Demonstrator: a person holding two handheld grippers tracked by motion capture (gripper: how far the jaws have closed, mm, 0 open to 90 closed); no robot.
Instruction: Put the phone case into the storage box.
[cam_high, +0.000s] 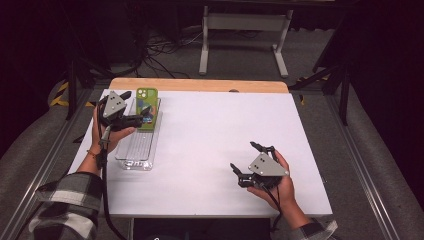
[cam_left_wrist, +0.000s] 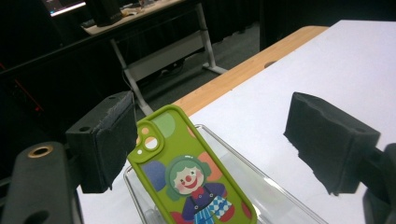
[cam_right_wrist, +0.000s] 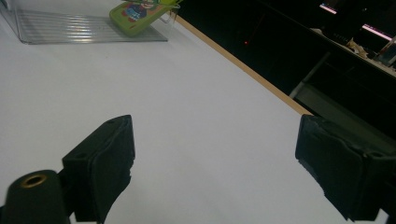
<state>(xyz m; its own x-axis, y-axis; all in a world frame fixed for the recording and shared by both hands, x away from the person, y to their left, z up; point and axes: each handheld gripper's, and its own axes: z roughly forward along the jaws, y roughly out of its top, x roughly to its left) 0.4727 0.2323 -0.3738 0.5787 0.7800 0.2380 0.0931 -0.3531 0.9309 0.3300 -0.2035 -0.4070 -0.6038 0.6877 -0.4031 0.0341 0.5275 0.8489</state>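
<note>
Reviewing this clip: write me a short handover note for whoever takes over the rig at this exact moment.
Left gripper: open, fingers either side of the phone, not pressing it.
Right gripper: open, holding nothing, over the white table at the near right.
Green phone, clown picture on its case: propped tilted in the clear tray, top end over the tray's far rim, at the table's left side.
Done: phone looks placed in the tray.
Left: probably withdraw the left gripper; check the phone sits steady.
</note>
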